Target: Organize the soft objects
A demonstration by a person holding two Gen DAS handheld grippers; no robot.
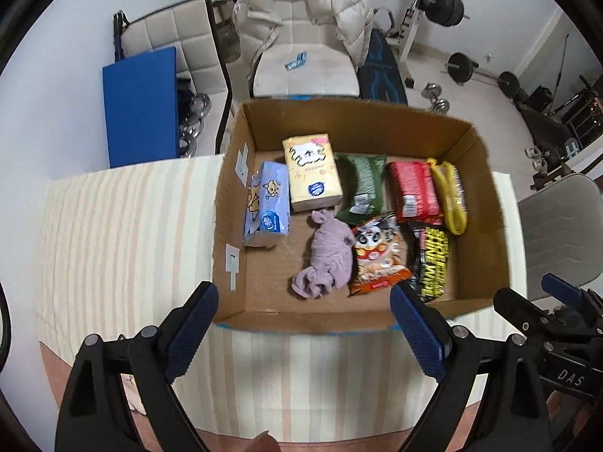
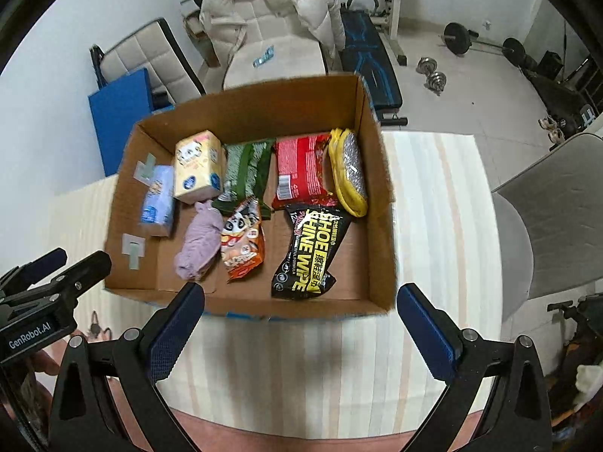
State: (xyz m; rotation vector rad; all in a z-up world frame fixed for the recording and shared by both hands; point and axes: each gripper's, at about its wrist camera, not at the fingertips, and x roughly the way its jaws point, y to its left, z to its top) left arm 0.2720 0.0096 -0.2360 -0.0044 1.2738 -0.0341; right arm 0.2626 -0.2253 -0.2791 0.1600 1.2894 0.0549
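Inside cardboard box (image 1: 467, 203): packets, purple cloth (image 1: 328, 260)

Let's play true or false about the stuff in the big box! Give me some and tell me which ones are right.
1. The crumpled lilac cloth lies inside the brown cardboard box. True.
2. The left gripper is squeezing the black and yellow shoe wipe packet. False: its jaws stand open and empty, short of the box.
3. The yellow tissue pack with a white cat sits beside the pale blue tissue pack. True.
4. The red snack packet lies on the striped tablecloth. False: it is in the box.
5. The right gripper is open. True.
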